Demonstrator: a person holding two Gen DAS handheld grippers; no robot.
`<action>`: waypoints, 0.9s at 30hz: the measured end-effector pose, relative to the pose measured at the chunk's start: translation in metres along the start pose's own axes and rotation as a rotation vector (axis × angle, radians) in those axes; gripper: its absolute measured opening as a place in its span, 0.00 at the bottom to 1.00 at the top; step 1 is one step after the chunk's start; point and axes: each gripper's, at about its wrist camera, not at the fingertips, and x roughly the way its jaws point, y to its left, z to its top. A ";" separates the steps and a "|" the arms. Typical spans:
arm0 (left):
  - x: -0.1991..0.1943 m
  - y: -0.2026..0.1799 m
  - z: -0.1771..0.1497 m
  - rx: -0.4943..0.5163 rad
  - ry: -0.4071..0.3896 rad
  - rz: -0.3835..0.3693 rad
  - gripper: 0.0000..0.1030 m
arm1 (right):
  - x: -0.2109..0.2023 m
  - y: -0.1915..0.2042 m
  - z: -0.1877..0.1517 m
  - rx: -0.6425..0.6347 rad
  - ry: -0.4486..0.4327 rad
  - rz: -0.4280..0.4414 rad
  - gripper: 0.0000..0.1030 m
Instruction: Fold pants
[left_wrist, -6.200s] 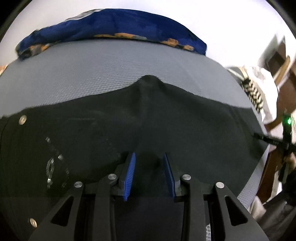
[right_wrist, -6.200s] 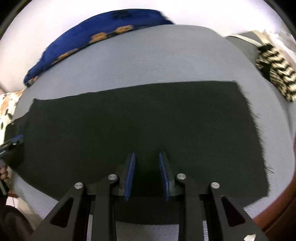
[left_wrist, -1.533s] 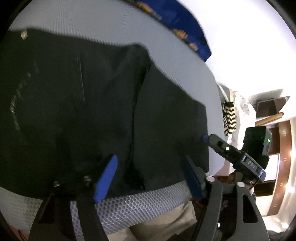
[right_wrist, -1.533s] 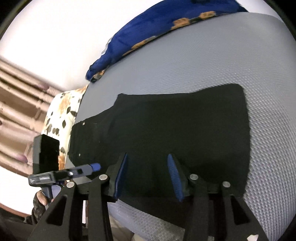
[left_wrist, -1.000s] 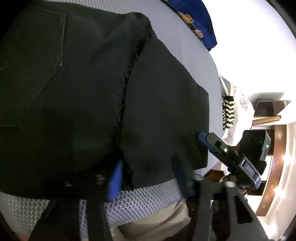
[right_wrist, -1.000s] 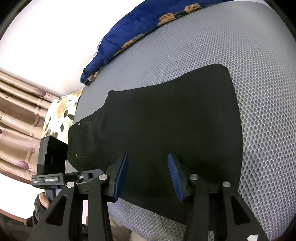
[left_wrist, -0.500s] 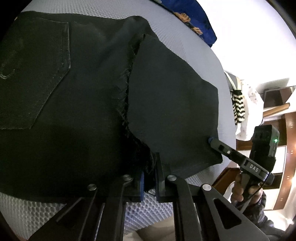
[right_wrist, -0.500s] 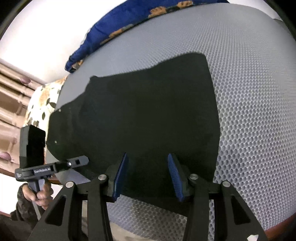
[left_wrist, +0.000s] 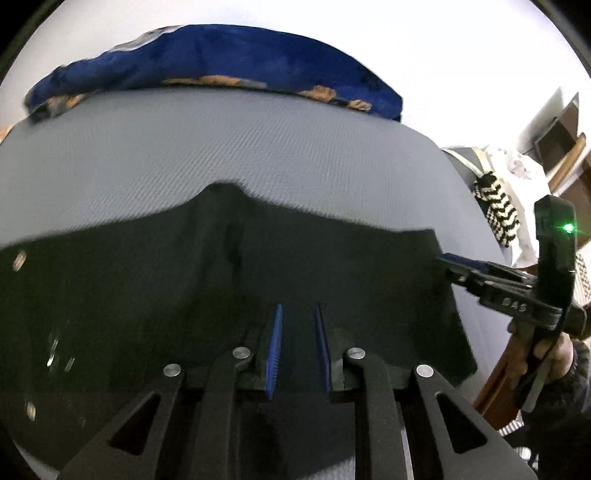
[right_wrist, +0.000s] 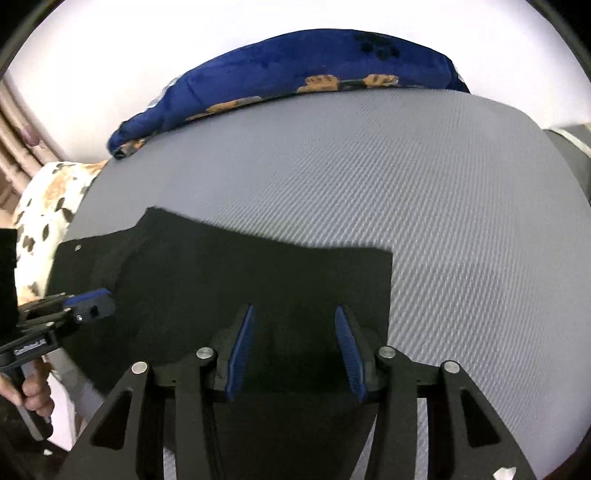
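Black pants (left_wrist: 229, 280) lie flat on a grey mesh mattress (left_wrist: 221, 147), folded into a shorter shape with the waist rivets at the left. They also show in the right wrist view (right_wrist: 229, 280). My left gripper (left_wrist: 298, 321) hovers over the near middle of the pants, its blue pads a narrow gap apart with nothing between them. My right gripper (right_wrist: 293, 325) is wide open above the pants' right part, near their right edge. Each gripper shows in the other's view: the right one (left_wrist: 448, 260) at the pants' right edge, the left one (right_wrist: 98, 299) over their left part.
A blue blanket with orange paw prints (left_wrist: 207, 55) lies along the far edge of the mattress. A black-and-white striped cloth (left_wrist: 496, 212) and wooden furniture (left_wrist: 561, 147) are at the right. A floral cloth (right_wrist: 48, 199) lies at the left.
My left gripper was shut on a pants edge half a second ago; now it has let go and stands slightly open, level over the pants. The pants lie flatter. My right gripper stayed open.
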 end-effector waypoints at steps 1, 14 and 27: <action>0.007 -0.001 0.007 0.006 0.000 -0.007 0.19 | 0.003 -0.002 0.003 -0.001 0.002 -0.006 0.40; 0.059 0.007 0.036 0.028 0.040 0.042 0.19 | 0.026 -0.008 0.013 -0.009 0.013 -0.014 0.37; 0.034 -0.010 0.011 0.072 0.005 0.129 0.52 | 0.006 0.005 -0.032 0.014 0.060 0.004 0.37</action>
